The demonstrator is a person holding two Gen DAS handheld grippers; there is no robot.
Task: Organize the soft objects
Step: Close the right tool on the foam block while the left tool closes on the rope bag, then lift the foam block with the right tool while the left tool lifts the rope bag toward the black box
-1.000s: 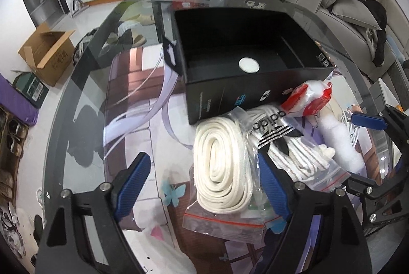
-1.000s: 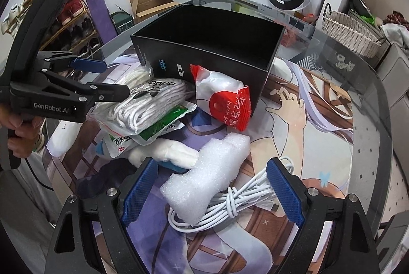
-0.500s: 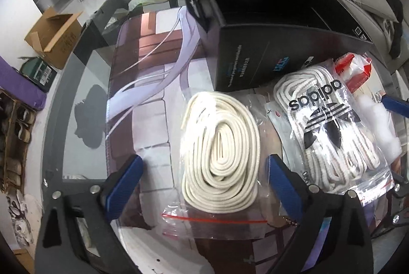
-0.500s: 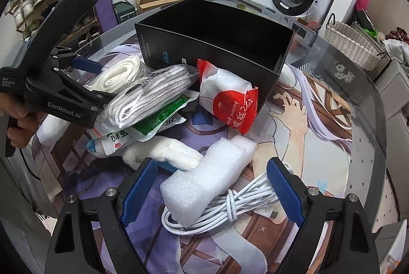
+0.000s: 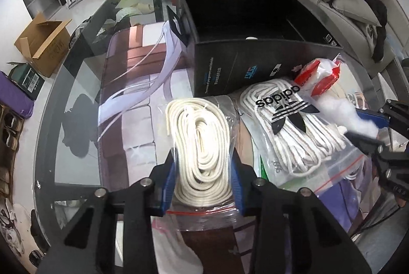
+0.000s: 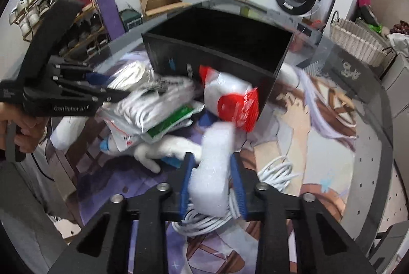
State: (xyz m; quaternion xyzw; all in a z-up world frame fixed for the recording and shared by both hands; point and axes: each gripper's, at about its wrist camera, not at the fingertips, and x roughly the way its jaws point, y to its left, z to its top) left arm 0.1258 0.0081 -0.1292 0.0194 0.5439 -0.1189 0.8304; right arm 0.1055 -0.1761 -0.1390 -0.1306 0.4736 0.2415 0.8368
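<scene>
— So, what have the tongs got?
— The left gripper (image 5: 203, 178) is closing on the bagged rope coil (image 5: 200, 143), the right gripper (image 6: 212, 182) on the foam block (image 6: 213, 166).
— Any room?
— The black box (image 5: 245, 69) stands open just behind; the glass table (image 5: 76, 84) is bare toward its left rim.

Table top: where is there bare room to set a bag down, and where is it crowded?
Free: the glass table left of the bagged cream rope and black box, and the printed mat right of the box. The box interior looks nearly empty. Crowded: in front of the box, where the Adidas bag, red-and-white pack and foam block pile together.
</scene>
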